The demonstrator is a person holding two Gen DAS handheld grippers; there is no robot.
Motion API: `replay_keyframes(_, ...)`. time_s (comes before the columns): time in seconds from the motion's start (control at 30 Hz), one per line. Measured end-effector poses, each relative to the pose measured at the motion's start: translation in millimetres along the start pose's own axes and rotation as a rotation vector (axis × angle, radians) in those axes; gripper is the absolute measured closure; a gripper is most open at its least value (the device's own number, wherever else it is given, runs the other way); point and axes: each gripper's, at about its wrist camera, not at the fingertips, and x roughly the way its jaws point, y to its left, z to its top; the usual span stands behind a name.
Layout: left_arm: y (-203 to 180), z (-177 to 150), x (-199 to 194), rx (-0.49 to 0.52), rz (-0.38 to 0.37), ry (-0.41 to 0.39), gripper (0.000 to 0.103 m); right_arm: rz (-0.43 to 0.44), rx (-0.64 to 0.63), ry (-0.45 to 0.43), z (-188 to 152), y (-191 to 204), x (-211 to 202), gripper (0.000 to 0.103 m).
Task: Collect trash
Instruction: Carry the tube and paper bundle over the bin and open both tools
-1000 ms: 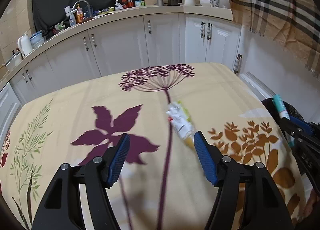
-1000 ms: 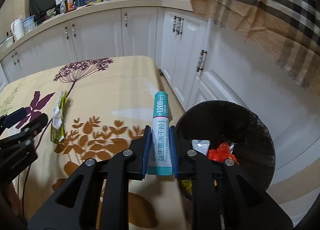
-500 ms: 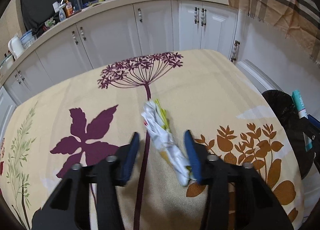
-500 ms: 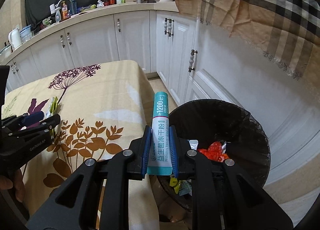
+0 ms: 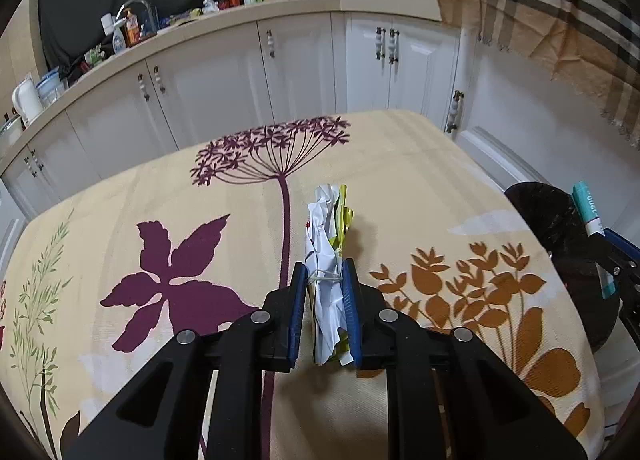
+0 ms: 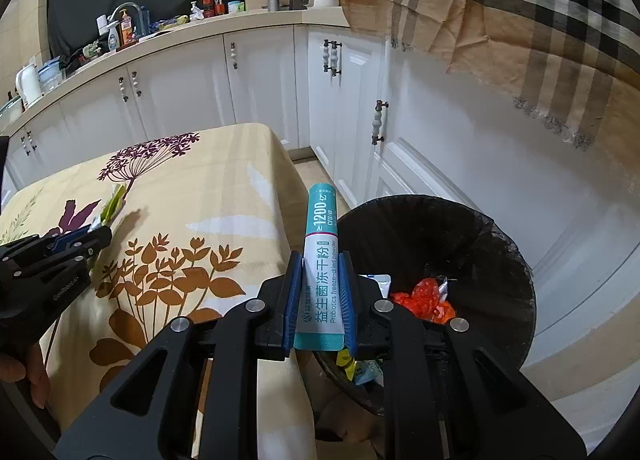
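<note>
Now left gripper (image 5: 324, 300) pinching wrapper (image 5: 326, 256) on bench (image 5: 400, 180); right gripper (image 6: 319, 300) gripping sachet (image 6: 322, 260) beside bin (image 6: 500, 244). Next: carrying over bin, spreading fingers.

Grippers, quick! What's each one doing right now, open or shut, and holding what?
Left gripper: closed on the crumpled wrapper, over the tablecloth.
Right gripper: closed on the teal probiotics stick packet, beside the trash bin.

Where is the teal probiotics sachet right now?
The teal sachet is clamped in the right gripper, at the table's right edge, beside the black bin.
</note>
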Motion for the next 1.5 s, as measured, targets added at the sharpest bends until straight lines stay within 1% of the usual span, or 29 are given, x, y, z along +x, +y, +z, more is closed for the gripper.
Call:
replay_keyframes(0.17, -7.3, -1.4, -12.6, 0.011, -0.02, -0.038, 0.084, -0.01, 0.007, -0.016, -2.7, -5.5, -8.6, 0.085)
replay_keyframes(0.37, -21.5, -1.6, -32.9, 0.048, -0.031, -0.105, 0.084, -0.037, 0.024, -0.035, -8.7, -18.4, -20.9, 0.085)
replay_keyframes(0.53, -35.6, -0.3, -45.2, 0.065, -0.075, -0.138, 0.084, -0.074, 0.041, -0.044, -11.7, -31.8, -29.3, 0.085)
replay_keyframes(0.63, -48.9, 1.2, -49.7, 0.093, -0.105, -0.154, 0.084, -0.103, 0.053, -0.06, -12.6, -39.8, -37.4, 0.085)
replay_keyframes(0.8, -70.4, 8.1, -55.0, 0.129, -0.154, -0.19, 0.084, -0.16, 0.066, -0.083, -12.6, -52.7, -48.4, 0.085)
replay_keyframes(1.1, -103.4, 22.8, -61.0, 0.179, -0.214, -0.254, 0.084, -0.226, 0.072, -0.123, -9.0, -69.3, -58.8, 0.085)
replay_keyframes(1.3, -125.3, 33.0, -59.9, 0.216, -0.232, -0.285, 0.084, -0.257, 0.079, -0.15, -3.9, -78.0, -59.0, 0.085)
replay_keyframes(1.43, -138.5, 37.0, -58.0, 0.233, -0.232, -0.308, 0.084, -0.269, 0.096, -0.172, -0.9, -87.2, -52.4, 0.085)
replay_keyframes(1.5, -145.3, 40.6, -53.4, 0.238, -0.233, -0.307, 0.084, -0.278, 0.097, -0.176, 0.5, -89.8, -47.7, 0.085)
